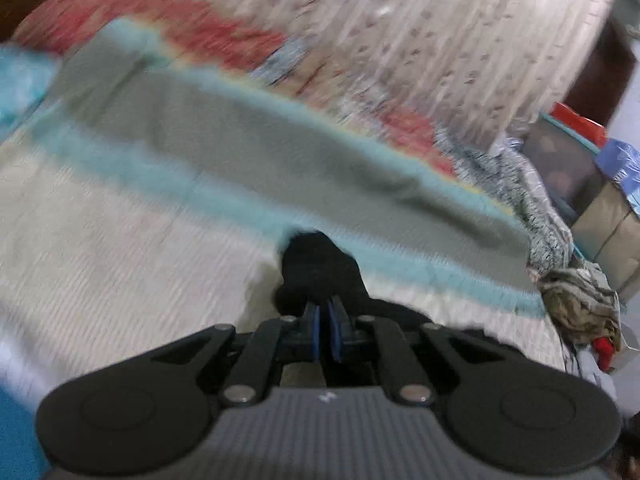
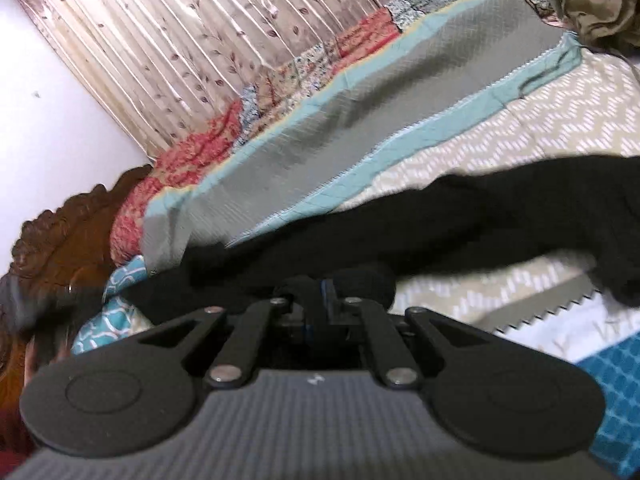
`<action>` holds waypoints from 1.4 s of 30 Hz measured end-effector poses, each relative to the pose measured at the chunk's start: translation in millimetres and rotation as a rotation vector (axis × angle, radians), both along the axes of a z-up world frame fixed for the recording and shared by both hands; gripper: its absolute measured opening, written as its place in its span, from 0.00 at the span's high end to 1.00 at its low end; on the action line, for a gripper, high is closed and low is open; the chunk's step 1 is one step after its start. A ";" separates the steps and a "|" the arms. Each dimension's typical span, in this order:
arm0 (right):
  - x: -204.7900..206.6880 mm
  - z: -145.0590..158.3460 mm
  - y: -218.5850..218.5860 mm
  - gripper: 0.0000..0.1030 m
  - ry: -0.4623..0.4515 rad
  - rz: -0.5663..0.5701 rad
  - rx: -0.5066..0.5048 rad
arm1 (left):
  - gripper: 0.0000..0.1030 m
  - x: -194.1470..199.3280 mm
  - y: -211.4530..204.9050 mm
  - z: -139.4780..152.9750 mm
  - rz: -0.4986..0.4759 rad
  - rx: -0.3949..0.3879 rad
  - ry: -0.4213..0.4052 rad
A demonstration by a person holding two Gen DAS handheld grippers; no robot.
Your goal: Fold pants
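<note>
Nearest the left wrist lens: left gripper (image 1: 325, 330), jaws drawn almost together, blue pads (image 1: 316, 334) nearly touching, pinching a bunched bit of black pants (image 1: 316, 268). Only that small dark clump visible in this view, lifted just ahead of the fingertips, above the bed cover (image 1: 120, 248) with its pale zigzag weave. Beyond, a grey band edged in teal (image 1: 256, 136) running across the cover, then a red patterned quilt (image 1: 208, 36) and a pale leaf-print curtain (image 1: 440, 32). Heavily blurred, so finer detail not readable. At far right, a crumpled olive cloth (image 1: 580, 300) on the bed's edge, with boxes (image 1: 600, 216) behind.

Nearest the right wrist lens: right gripper (image 2: 326, 286), jaws closed tight, clamped on black pants (image 2: 460, 216). Fabric rolled thick over both fingertips, then stretching away to the right as a long dark span, held up off the bed cover (image 2: 540, 120). Same grey and teal band (image 2: 360, 120) lying diagonally behind, red quilt (image 2: 192, 152) and curtain (image 2: 180, 40) past it. Carved wooden headboard (image 2: 72, 232) at left, teal patterned pillow (image 2: 124, 280) just beside it. Olive cloth (image 2: 600, 0) heaped at upper right, near the band's far end. Blue patterned fabric (image 2: 616, 392) at lower right.
</note>
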State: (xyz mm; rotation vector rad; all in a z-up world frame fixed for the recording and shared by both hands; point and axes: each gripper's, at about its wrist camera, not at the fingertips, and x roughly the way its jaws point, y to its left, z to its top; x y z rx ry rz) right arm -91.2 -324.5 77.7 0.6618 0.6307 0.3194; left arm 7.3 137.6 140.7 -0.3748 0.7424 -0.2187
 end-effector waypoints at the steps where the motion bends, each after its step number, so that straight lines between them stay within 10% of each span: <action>1: -0.2 0.4 1.2 0.92 0.001 0.001 -0.007 | 0.93 -18.6 7.5 -11.8 -0.001 0.003 0.065; 4: -0.7 -6.5 1.2 0.92 0.046 -0.009 -0.041 | 0.88 -56.7 15.4 -52.9 -0.025 0.034 0.254; 9: -10.2 -21.2 -10.8 0.85 0.155 -0.074 -0.070 | 0.77 -56.4 51.7 -35.4 0.089 0.047 0.175; 14: -33.0 -13.6 -24.4 0.43 0.164 -0.169 -0.114 | 0.37 27.5 21.3 -5.4 0.068 0.206 -0.029; 22: -38.9 2.6 -58.3 0.38 0.138 -0.316 -0.131 | 0.09 153.1 -96.8 -56.4 -0.257 0.318 0.053; 26: -3.9 1.2 -43.0 0.29 0.125 -0.275 -0.238 | 0.41 162.3 -144.7 -98.4 -0.358 0.499 0.187; 30: 47.0 -4.8 -14.9 0.20 0.074 -0.136 -0.389 | 0.94 130.9 -127.3 -61.9 -0.341 0.454 0.104; 35: 102.3 -42.3 23.0 0.20 0.105 -0.024 -0.601 | 0.94 79.2 -55.2 11.9 -0.161 0.258 -0.027; 39: 91.6 -66.1 32.7 0.95 0.149 0.004 -0.661 | 0.94 44.0 3.6 34.9 -0.017 0.168 -0.080; 42: 51.3 -34.5 19.1 0.95 0.039 -0.100 -0.596 | 0.94 13.7 50.6 39.1 0.074 0.058 -0.091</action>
